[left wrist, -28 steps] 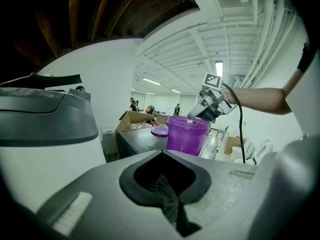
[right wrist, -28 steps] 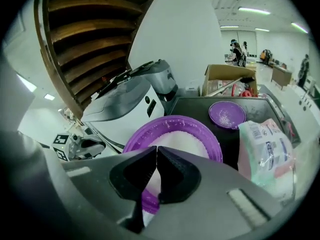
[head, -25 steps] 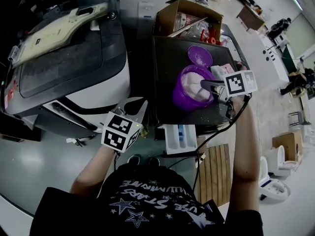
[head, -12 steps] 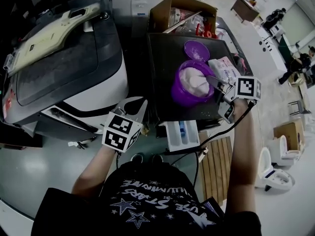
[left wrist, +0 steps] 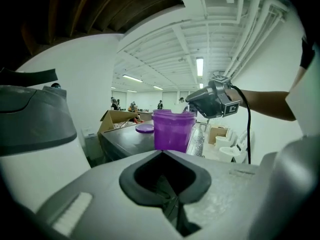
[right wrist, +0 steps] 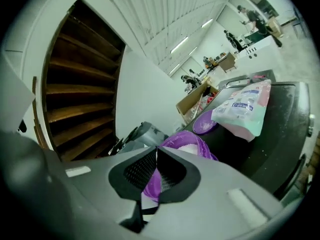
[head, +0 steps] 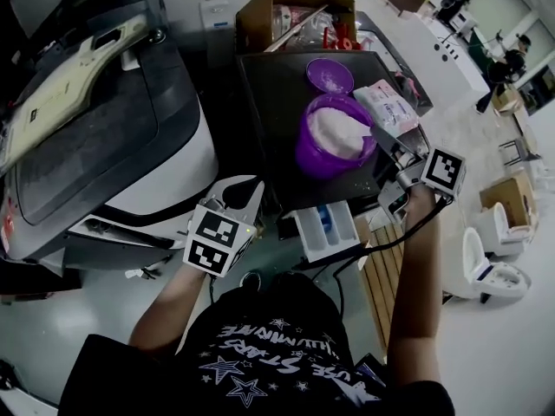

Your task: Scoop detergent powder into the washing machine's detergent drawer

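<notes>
Two grippers show from overhead. The right gripper (head: pixel 388 139) sits at the right rim of the tub (head: pixel 323 159), the left gripper (head: pixel 247 187) is well left of the tub, and the drawer (head: pixel 325 230) is just below it. Powder (head: pixel 334 128) fills the tub; loose and light, I'd guess, and quick to spill, so grip the scoop by its stiff handle.

Left gripper view: jaws closed on nothing, tub ahead.

Right gripper view: jaws clenched on what seems the scoop (right wrist: pixel 149 184), tub just beyond.
</notes>
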Demonstrator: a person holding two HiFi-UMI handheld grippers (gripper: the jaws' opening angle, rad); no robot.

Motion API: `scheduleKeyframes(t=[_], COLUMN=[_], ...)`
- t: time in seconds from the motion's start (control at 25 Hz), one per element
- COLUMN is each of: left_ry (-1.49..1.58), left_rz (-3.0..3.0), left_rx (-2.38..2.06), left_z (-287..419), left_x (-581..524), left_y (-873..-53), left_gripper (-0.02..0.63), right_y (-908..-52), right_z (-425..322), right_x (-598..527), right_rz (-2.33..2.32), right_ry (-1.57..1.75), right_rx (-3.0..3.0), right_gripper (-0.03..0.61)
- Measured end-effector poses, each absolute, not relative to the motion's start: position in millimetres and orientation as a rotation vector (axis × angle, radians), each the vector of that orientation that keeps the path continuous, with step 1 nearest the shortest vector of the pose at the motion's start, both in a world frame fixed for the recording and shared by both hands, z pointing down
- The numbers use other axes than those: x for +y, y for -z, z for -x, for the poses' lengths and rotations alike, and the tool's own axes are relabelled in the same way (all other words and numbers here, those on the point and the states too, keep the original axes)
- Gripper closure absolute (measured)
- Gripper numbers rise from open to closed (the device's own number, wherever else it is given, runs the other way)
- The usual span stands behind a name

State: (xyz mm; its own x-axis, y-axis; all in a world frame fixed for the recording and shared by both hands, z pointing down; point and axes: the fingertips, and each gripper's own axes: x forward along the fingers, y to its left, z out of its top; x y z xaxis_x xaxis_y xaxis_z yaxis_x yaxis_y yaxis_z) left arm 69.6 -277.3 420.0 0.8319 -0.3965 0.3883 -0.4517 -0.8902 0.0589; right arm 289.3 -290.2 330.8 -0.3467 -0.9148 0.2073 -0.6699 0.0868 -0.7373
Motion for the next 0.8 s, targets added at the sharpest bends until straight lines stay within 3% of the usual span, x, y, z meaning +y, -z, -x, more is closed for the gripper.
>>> scheduleKeyframes(t=[0.8], left_ry=[-0.595], left_rz=[-2.863], left_rx=[-0.622], left_z=[-101], left_x=[-217], left_y=[-426], left_gripper=[0.612], right_y=[-328], right_z=[-298], right_x=[-204], right_rz=[1.351], right_ry=[1.079], right_rx=[1.809], right_gripper=[0.544])
